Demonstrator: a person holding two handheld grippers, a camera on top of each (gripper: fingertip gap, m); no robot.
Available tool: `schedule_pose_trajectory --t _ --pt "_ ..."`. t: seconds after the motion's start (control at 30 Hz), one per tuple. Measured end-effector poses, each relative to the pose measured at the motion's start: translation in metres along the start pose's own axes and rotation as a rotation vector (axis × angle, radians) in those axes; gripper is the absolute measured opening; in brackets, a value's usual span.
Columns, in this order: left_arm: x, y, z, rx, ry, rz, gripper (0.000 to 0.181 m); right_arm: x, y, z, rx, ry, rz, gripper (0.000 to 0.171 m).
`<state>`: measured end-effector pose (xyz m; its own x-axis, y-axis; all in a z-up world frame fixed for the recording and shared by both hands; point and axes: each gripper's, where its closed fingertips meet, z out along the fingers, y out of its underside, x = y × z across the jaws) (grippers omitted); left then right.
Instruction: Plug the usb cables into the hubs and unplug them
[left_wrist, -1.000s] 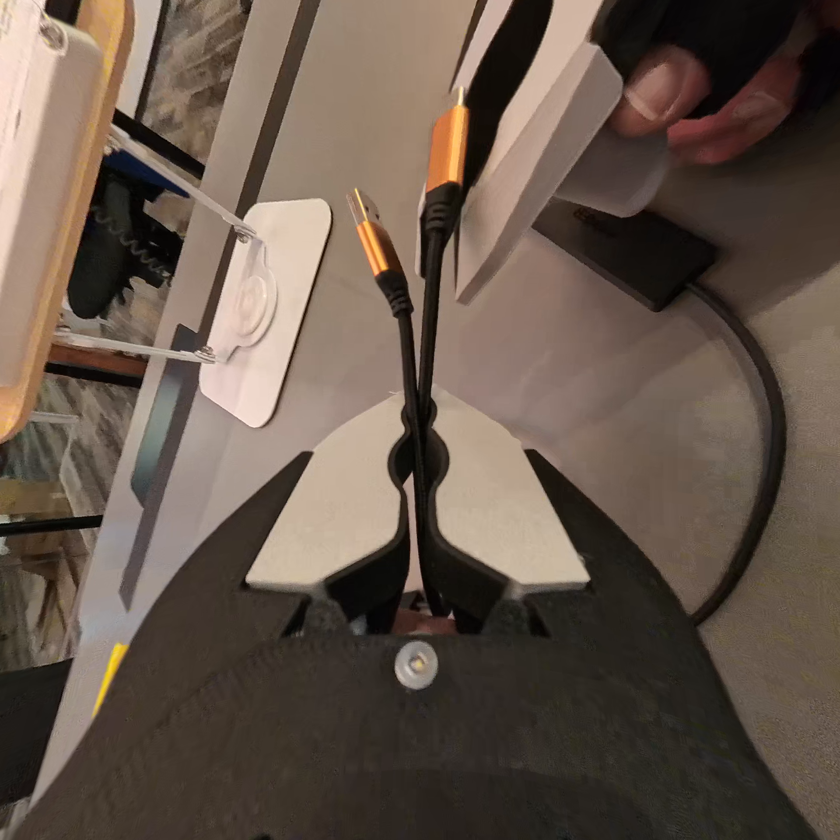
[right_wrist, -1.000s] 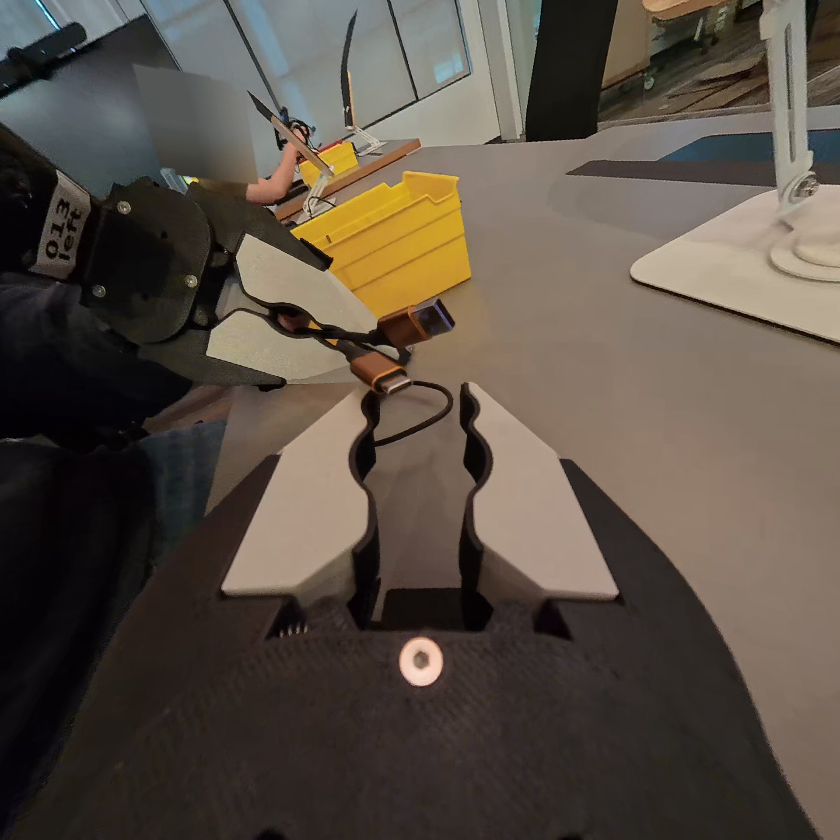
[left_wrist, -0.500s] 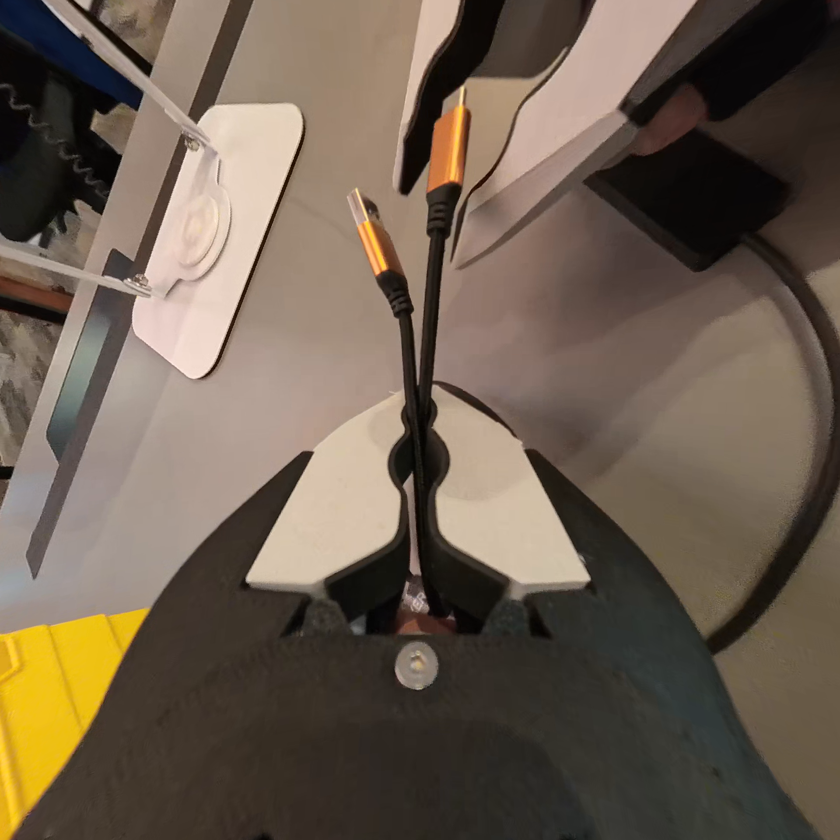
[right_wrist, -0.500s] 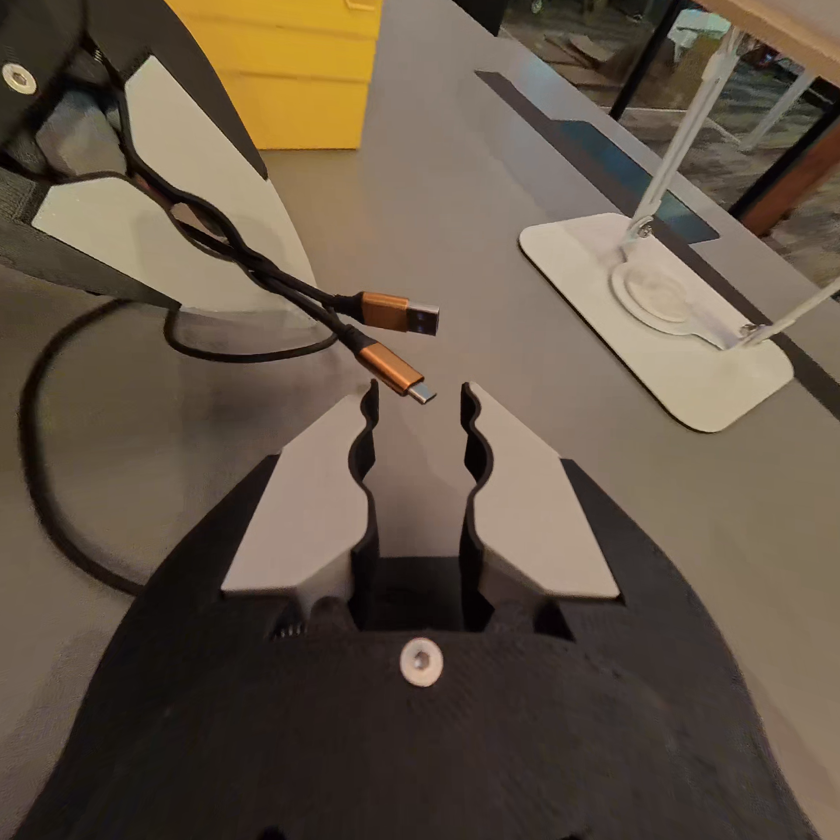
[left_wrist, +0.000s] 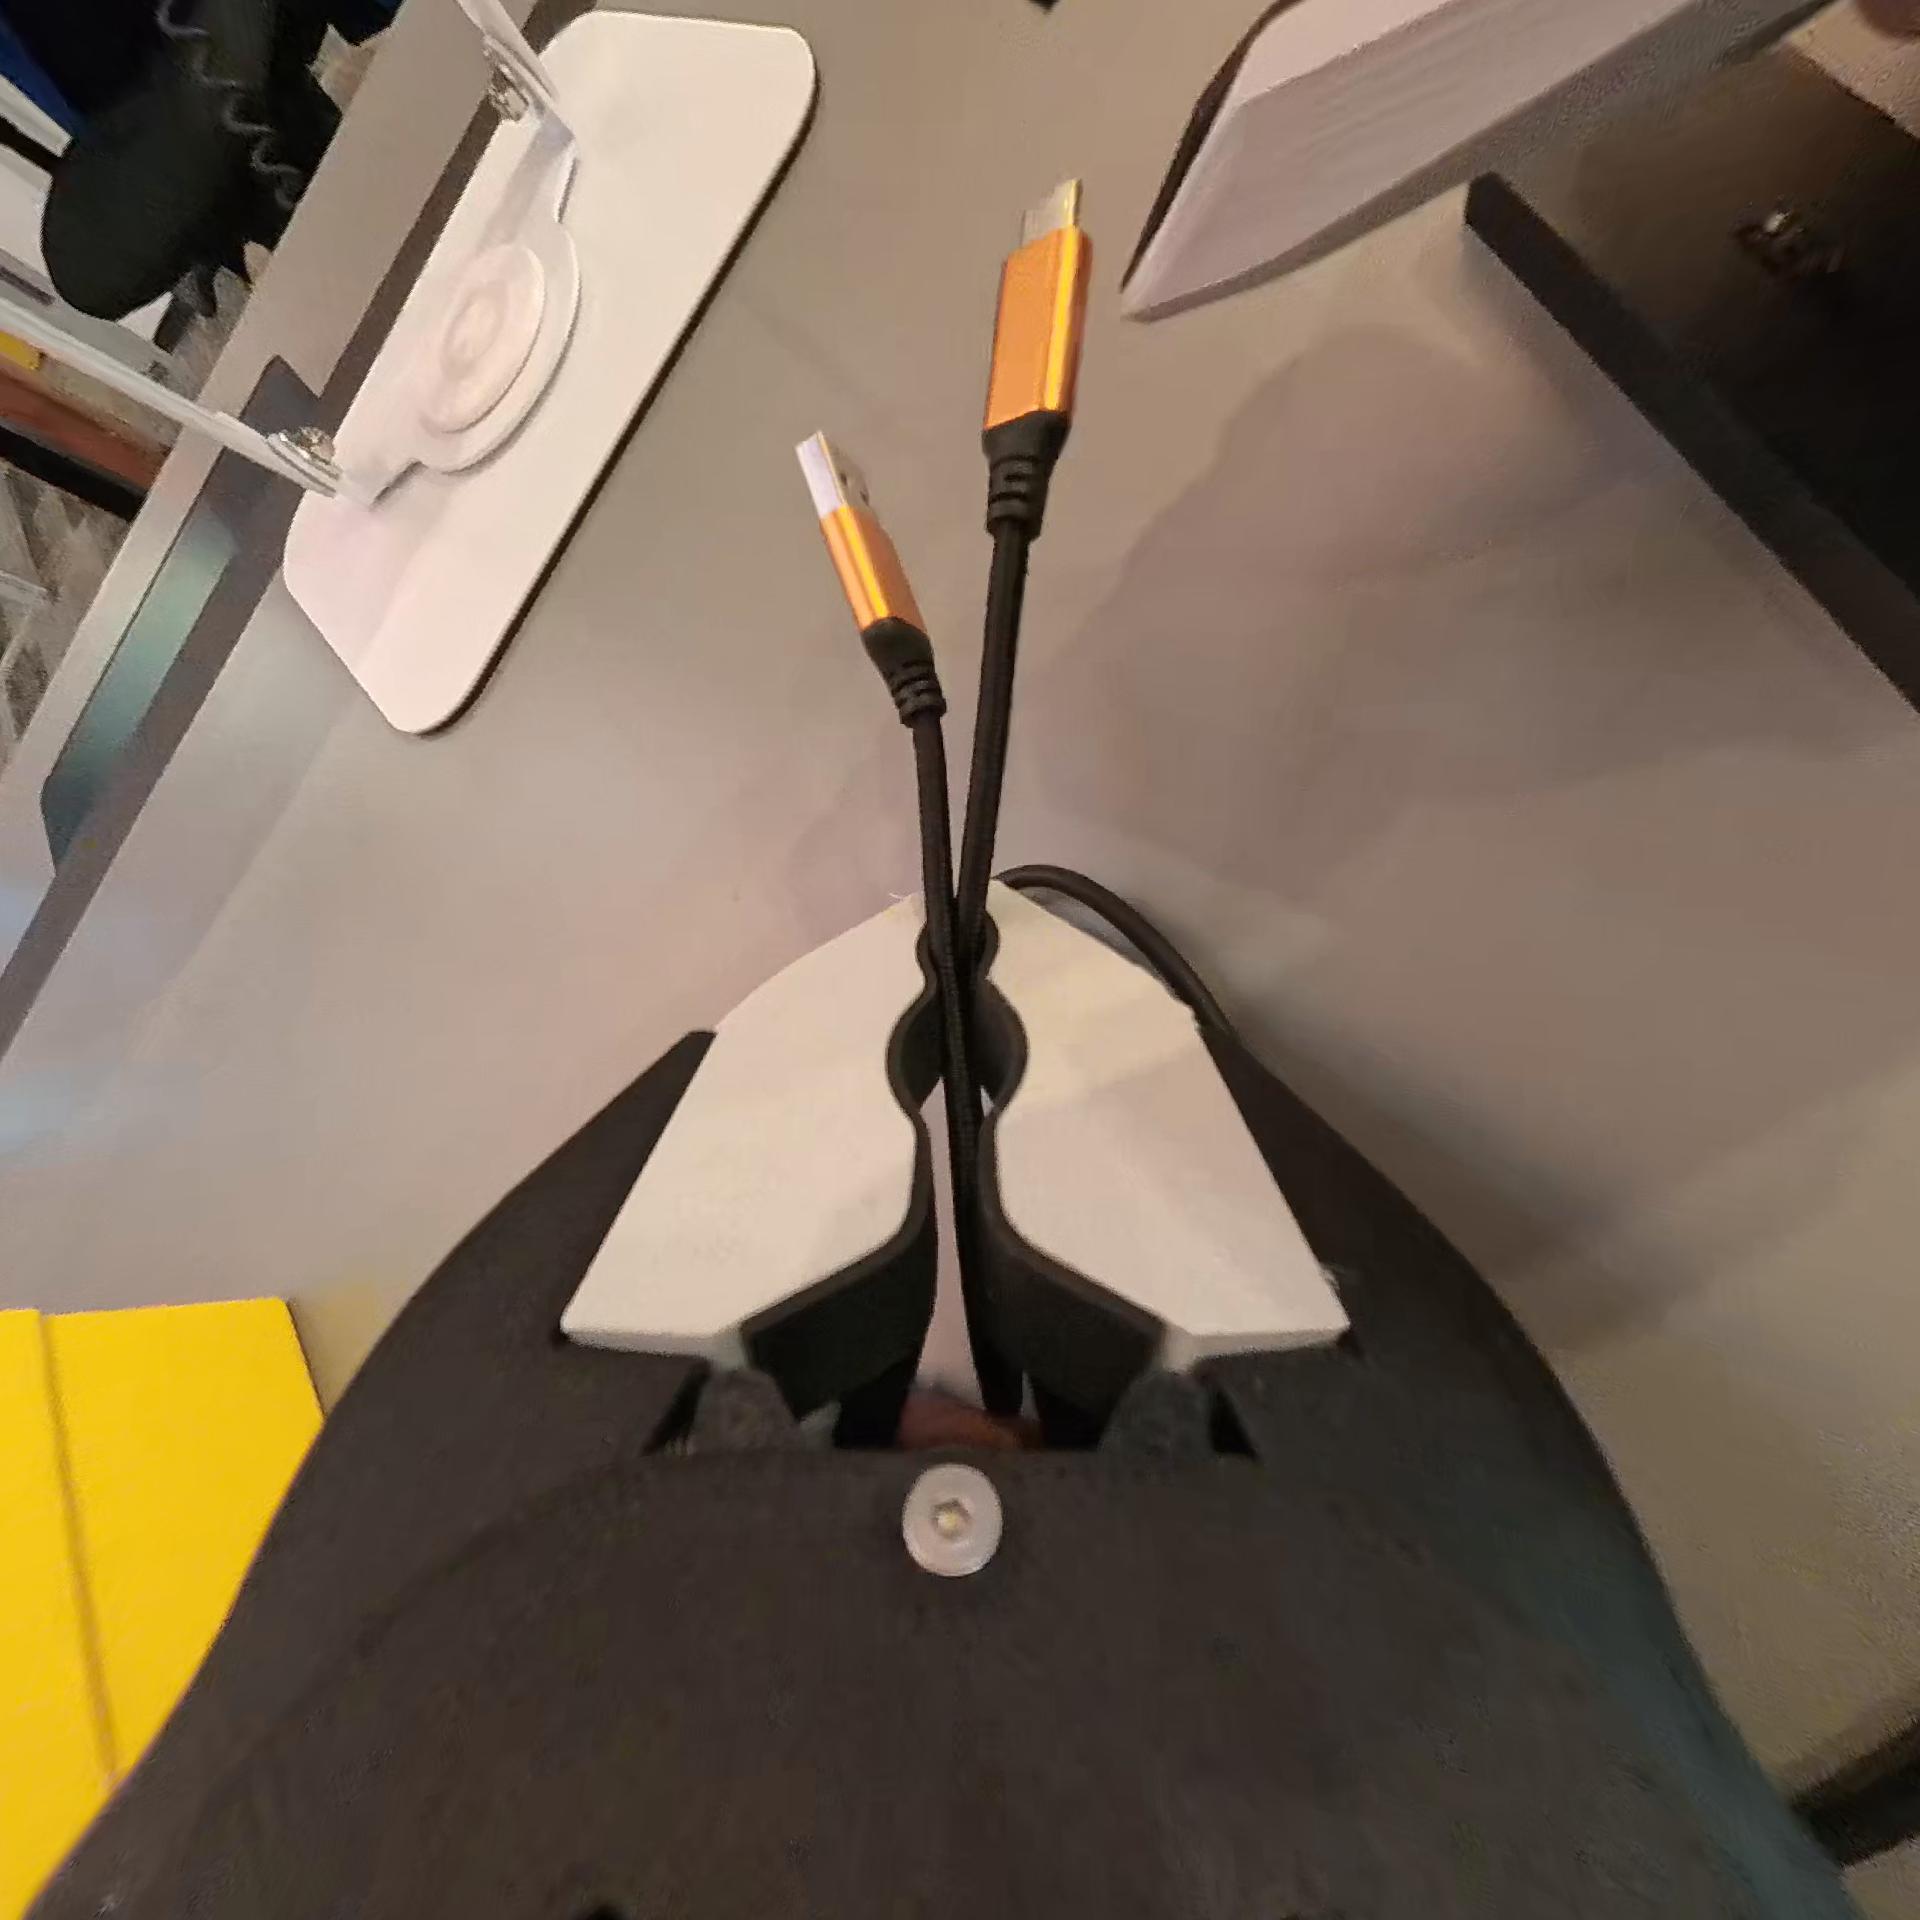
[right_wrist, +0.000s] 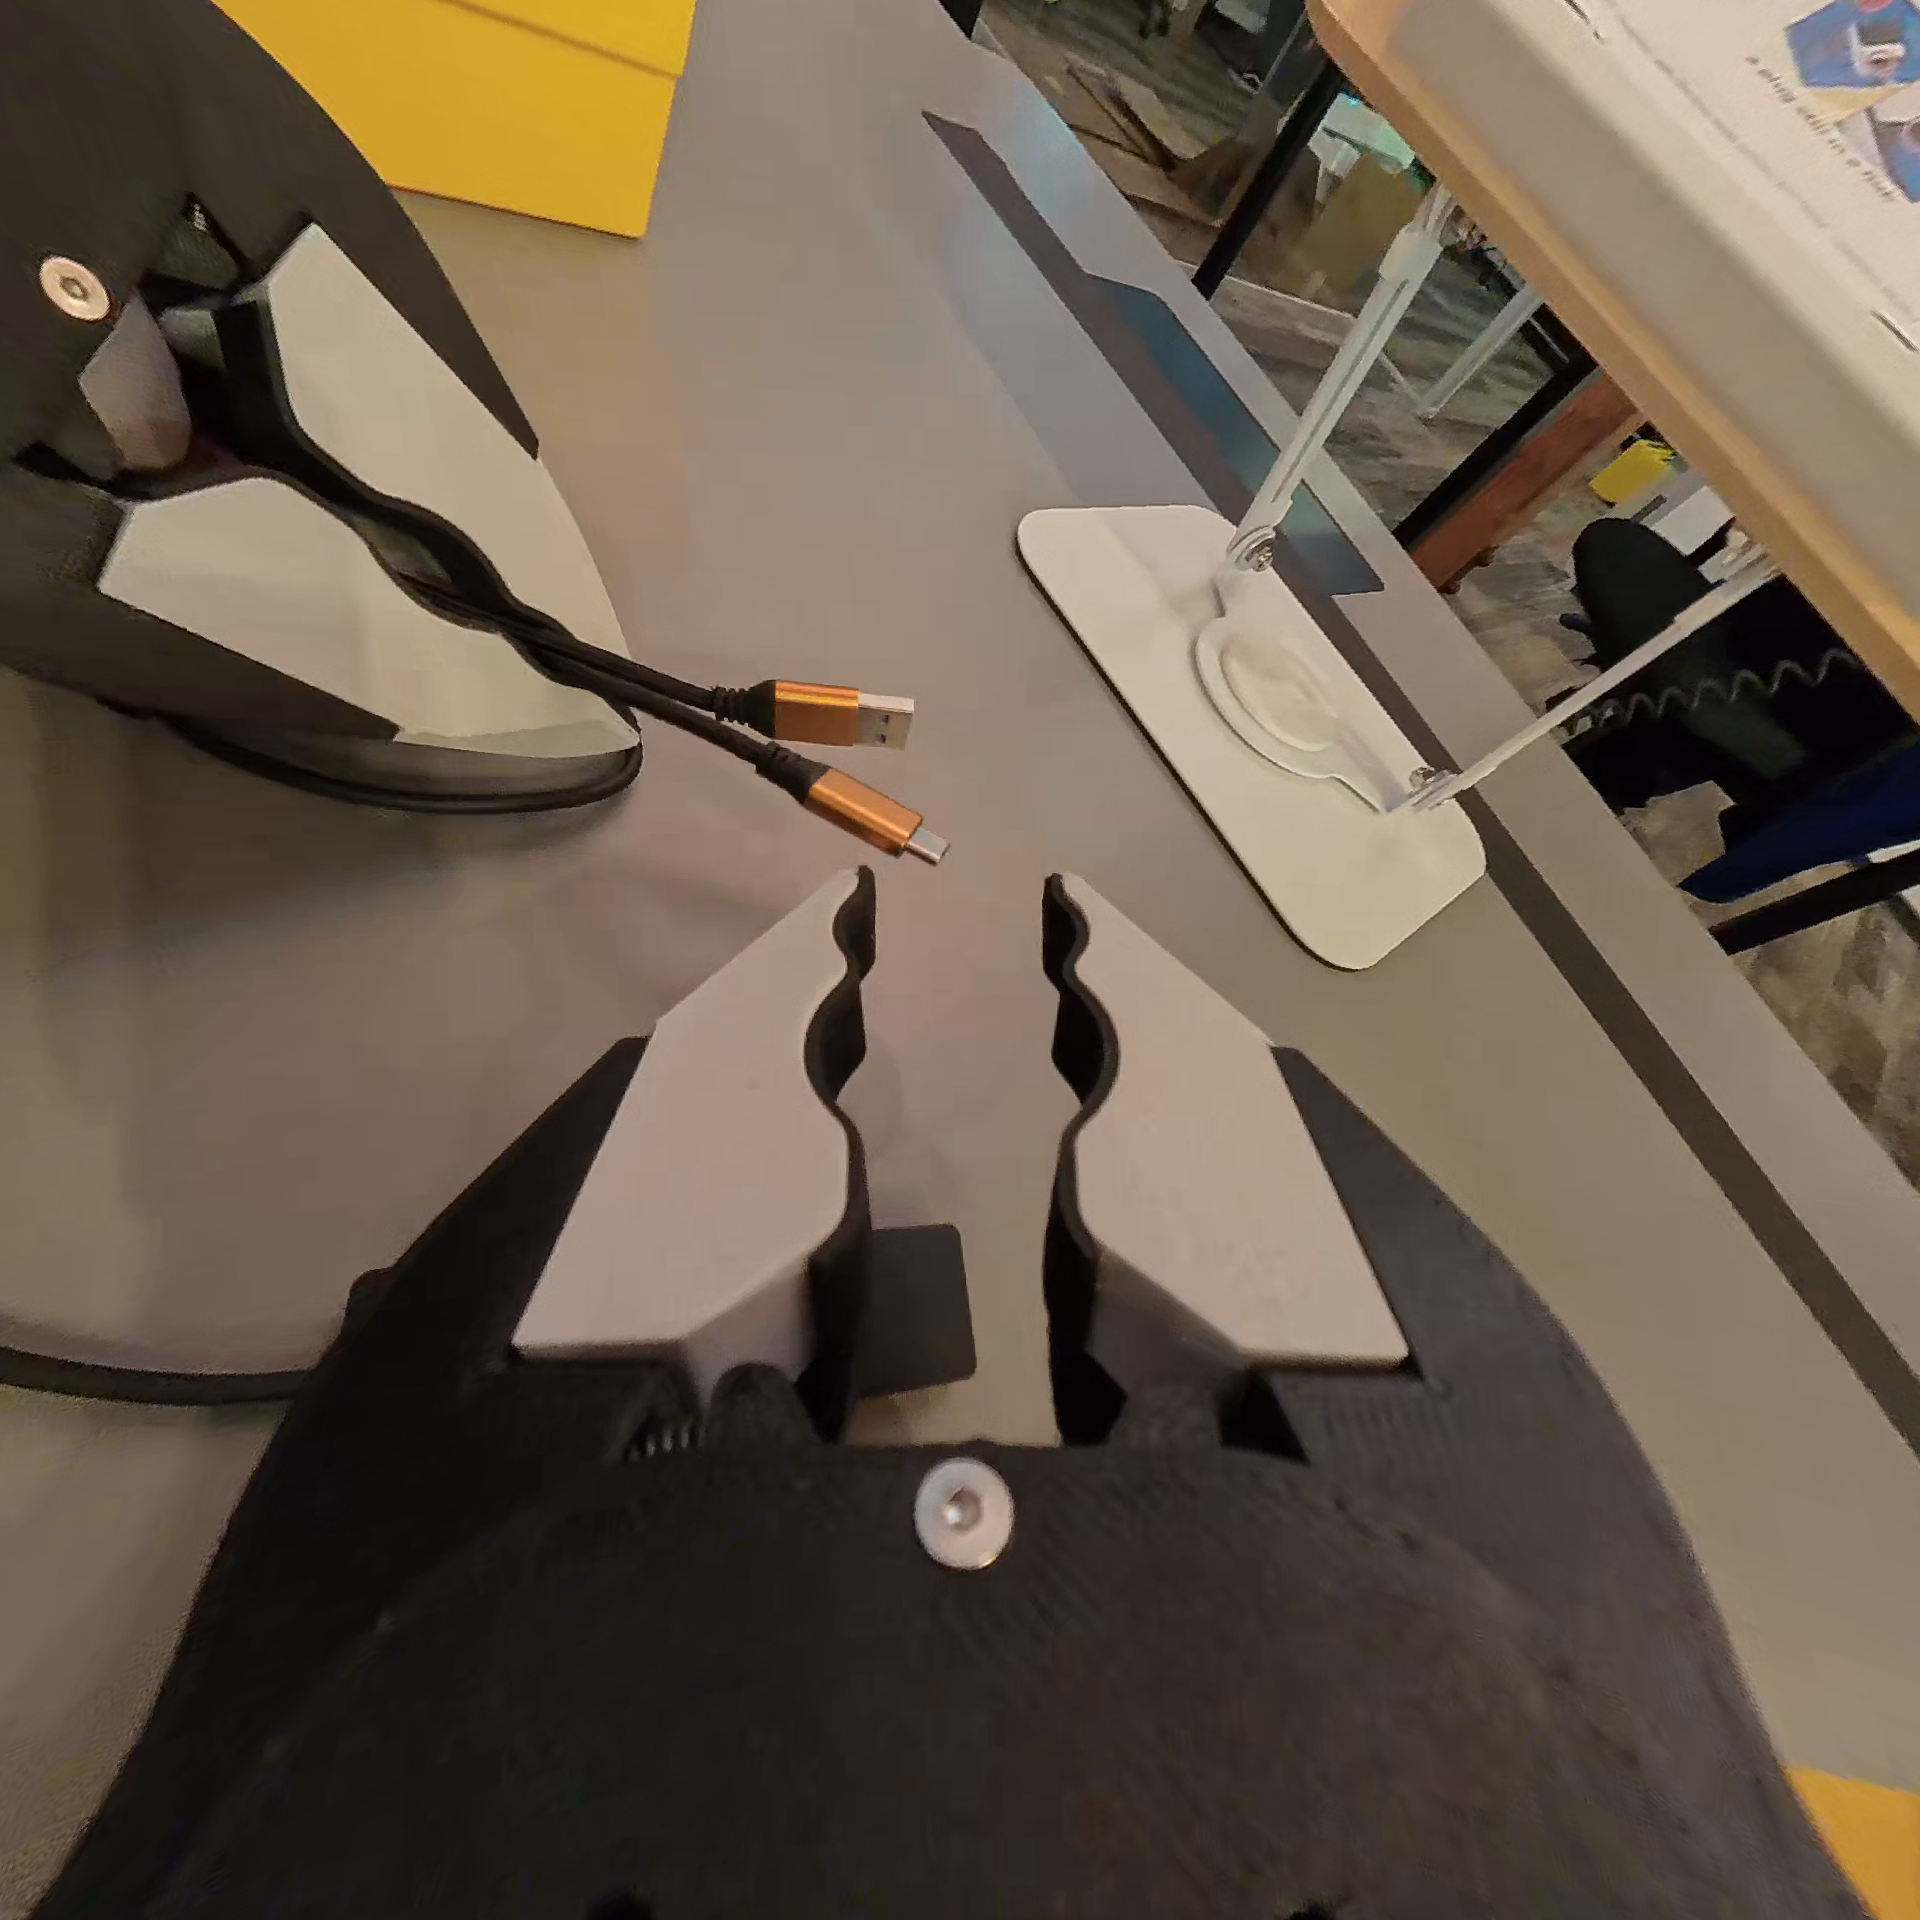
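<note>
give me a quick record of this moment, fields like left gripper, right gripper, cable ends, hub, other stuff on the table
left gripper: shut on the black usb cable, both strands pinched between its fingers
right gripper: open, holding nothing, tips just short of the plugs
cable ends: small plug nearest the right gripper; wider plug beside it; both orange-sleeved, in the air, plugged into nothing
hub: flat black box on the grey table, partly hidden
other: white stand base, yellow bin

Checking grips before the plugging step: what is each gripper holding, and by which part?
The left gripper is shut on two black cables, pinching their cords just behind the orange plugs. The right gripper is open and holds nothing.
</note>
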<state>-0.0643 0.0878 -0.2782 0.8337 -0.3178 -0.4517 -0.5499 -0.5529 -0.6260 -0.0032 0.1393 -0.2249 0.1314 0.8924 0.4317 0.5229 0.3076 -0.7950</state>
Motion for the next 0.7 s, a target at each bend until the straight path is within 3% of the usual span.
schedule_pose_trajectory --t 0.7 --pt "0.004 -0.013 0.005 0.050 -0.061 0.076 0.000 0.018 0.025 0.001 -0.088 0.055 -0.017 0.028"
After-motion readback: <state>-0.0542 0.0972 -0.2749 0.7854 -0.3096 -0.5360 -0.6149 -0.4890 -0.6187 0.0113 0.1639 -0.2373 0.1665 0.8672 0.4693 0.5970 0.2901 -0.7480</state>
